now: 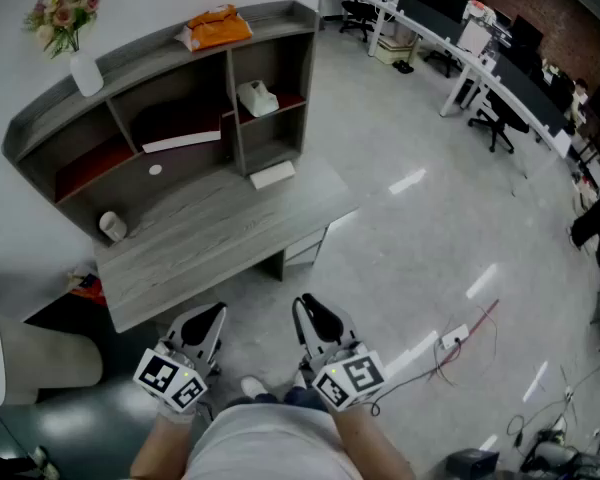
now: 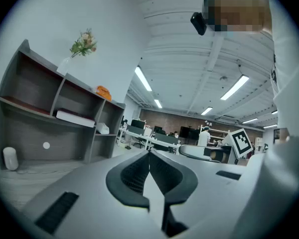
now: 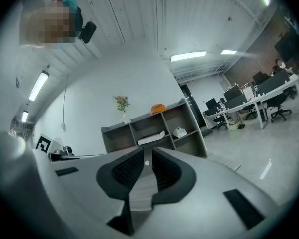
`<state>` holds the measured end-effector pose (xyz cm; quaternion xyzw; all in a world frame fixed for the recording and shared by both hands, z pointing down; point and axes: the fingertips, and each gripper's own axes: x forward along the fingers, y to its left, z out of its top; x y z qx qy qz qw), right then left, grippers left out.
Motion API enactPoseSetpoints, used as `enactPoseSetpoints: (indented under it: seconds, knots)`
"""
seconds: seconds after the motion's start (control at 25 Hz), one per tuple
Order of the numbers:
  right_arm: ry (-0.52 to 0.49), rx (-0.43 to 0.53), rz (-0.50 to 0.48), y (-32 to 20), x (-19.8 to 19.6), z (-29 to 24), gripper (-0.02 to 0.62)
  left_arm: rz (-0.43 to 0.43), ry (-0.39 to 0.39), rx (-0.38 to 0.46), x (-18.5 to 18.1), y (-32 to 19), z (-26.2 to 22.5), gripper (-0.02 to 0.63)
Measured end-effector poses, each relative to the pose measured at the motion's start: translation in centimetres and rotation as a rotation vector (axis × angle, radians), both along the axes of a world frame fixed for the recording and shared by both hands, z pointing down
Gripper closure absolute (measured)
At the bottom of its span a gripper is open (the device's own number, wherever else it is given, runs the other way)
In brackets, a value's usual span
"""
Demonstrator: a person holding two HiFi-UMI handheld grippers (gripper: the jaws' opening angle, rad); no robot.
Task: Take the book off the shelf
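Scene: I stand back from the desk [image 1: 210,238]. Its shelf [image 1: 230,83] fills the upper left of the head view.
Left gripper [image 1: 208,320]: lower centre of the frame, close to my body, jaws pressed together on nothing.
Right gripper [image 1: 313,313]: just beside it, jaws a narrow slit apart. Only the desk shows through the gap.
Why held so: both sit low and well apart from the shelf, so I judge the reach has not begun.
Book [image 1: 181,141]: white, lying flat on the middle board of the shelf with its long edge to the front. From that lie, it looks likely to slide out toward me.
Other goods: a vase of flowers [image 1: 80,63] and an orange packet [image 1: 215,28] stand on top, clear of the book's bay. A white object [image 1: 257,97] sits in the right bay.
On the desk: a flat white slab [image 1: 272,175] and a white cup [image 1: 112,226]. I cannot tell whether the slab is a second book.
Count: two grippers, one shelved book, one vase, one packet, one cup, one slab.
Progress: nothing taken yet.
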<state>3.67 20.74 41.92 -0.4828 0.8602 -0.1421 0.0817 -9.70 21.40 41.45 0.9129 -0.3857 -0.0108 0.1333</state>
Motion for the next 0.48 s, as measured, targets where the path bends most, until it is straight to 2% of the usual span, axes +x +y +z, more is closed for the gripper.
enactPoseSetpoints:
  seconds: [0.16,0.48]
  knots:
    - [0.05,0.011,0.002,0.6,2.1,0.0,0.535,0.002,-0.002,0.009,2.4,0.7,-0.2,0.591]
    - [-0.024,0.007,-0.016,0.8,6.4,-0.4,0.535,-0.013,-0.035,0.013,6.9,1.5,-0.7,0.591]
